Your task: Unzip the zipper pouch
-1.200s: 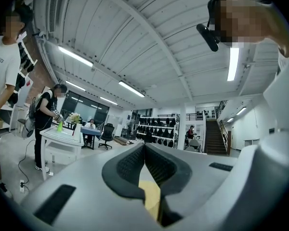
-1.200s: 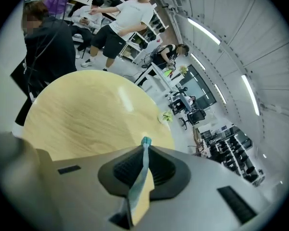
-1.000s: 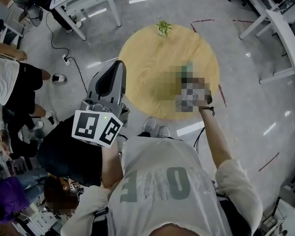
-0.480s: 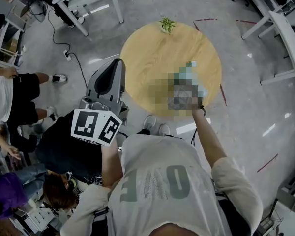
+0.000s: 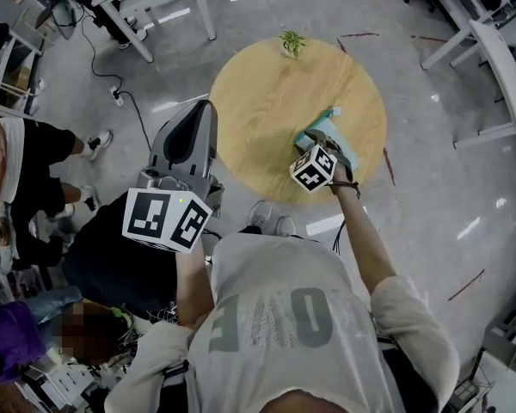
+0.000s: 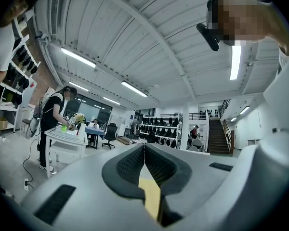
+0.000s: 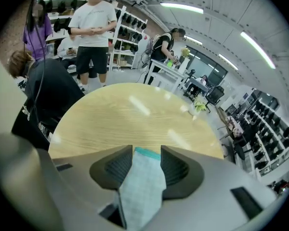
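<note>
Right claw (image 7: 147, 153) down-tilted, just opening, pouch (image 7: 142, 189) seemingly loose between; left claw (image 6: 144, 150) level, together.

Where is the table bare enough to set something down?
The round wooden table is bare at left and centre, from the small green plant at its far rim to the near rim. Crowded at right, around the pale teal checked pouch.

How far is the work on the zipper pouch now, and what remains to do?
Done: nothing visible; no opened zipper shows on the pouch, though little of it is seen. In hand: the fingers of the right gripper have just been opening with the pouch between them, over the table. The left gripper is shut, beside the table. Left: find the zipper pull, grip it and draw it open.
</note>
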`<state>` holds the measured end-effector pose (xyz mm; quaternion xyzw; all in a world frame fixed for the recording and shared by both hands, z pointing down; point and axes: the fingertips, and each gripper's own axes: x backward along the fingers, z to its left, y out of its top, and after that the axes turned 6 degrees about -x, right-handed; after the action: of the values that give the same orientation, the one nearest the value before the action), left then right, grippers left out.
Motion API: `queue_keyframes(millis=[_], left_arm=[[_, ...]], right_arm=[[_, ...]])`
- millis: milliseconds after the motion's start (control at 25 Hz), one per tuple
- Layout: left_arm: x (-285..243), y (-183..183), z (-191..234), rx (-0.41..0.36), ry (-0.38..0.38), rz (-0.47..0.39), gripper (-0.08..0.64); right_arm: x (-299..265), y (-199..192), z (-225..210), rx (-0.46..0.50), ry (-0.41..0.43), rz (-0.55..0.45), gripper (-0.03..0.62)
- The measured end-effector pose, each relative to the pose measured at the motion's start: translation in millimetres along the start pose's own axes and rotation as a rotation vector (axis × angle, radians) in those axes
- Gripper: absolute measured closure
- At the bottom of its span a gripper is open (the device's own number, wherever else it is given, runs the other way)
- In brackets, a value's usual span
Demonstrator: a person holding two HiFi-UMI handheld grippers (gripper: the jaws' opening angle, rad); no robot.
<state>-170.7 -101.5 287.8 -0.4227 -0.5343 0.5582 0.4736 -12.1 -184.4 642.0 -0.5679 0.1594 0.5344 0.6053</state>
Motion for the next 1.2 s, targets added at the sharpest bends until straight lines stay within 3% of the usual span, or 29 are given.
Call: queue_keyframes(millis=[200,520,720,840,920,1200], left_arm=[[-2.5,9.2,-4.4,-0.014,-0.007,-0.033,0.529],[-13.6,27.3,-20.3,-0.097,0.001,-0.092,0.529],[-17.4,31.1,-40.8,-0.162,-0.011,-0.126,0.529],[-19.3,33.5,-53.1,-0.200,-0.016,-0.151,0.529],[-19.8,35.6,-58.9,-0.223,-0.015,-0.169,0.529],[-23.0,30.0,-70.1,-0.268,-0.002,-0.181,0.529]], right_arm=[[48.7,45.7,-52.5,-0.008,-0.129,-0.134,0.403],[200.7,120.7,-135.0,-0.230,-0.398,-0.517,0.406],[287.7,130.0,-136.6,-0.397,-0.528,-0.781,0.508],[316.9,134.4,-127.1,-0.425,-0.549,-0.909,0.544],[326.2,135.0,-117.8,-0.444,-0.554,-0.942,0.549],[321.6,120.2,-89.9,-0.551,-0.473,-0.908,0.561]])
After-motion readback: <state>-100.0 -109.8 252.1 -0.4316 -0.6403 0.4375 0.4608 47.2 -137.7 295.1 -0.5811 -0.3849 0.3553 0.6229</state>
